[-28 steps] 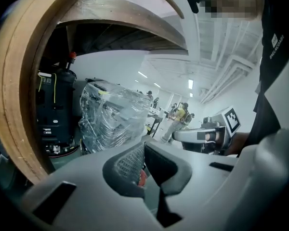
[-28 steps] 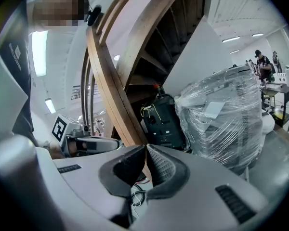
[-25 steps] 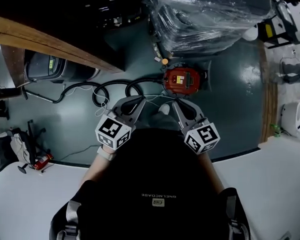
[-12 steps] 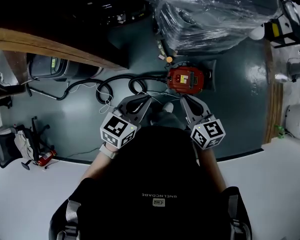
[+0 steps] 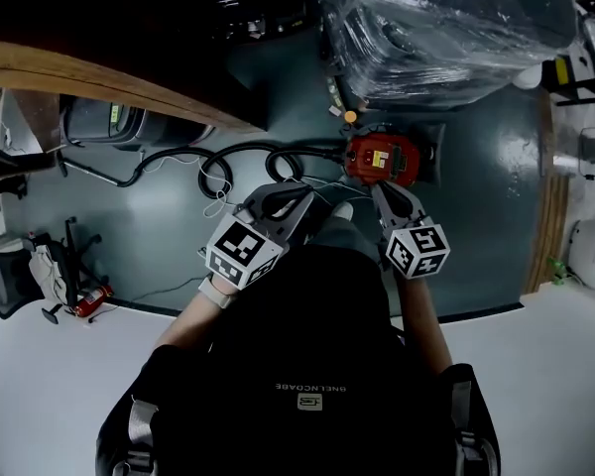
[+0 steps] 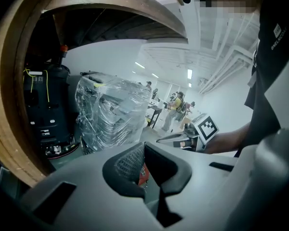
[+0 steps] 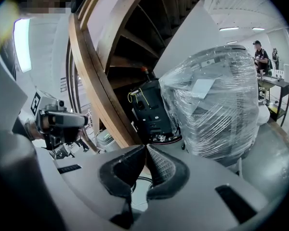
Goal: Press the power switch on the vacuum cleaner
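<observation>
Pressing remains, I judge: my left gripper (image 5: 276, 200) and right gripper (image 5: 390, 192), both closed and empty, hover near the round red vacuum cleaner (image 5: 378, 158).

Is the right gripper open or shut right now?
Shut: the right gripper shows its jaw tips touching in its own view, with nothing between them.

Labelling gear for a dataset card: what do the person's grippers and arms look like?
The left gripper and right gripper are pale grey plastic shells tapering to two jaws lined with dark, textured pads. Each carries a white cube printed with black square markers. The person wears a black top with a small pale logo, and a light band on the left wrist.
</observation>
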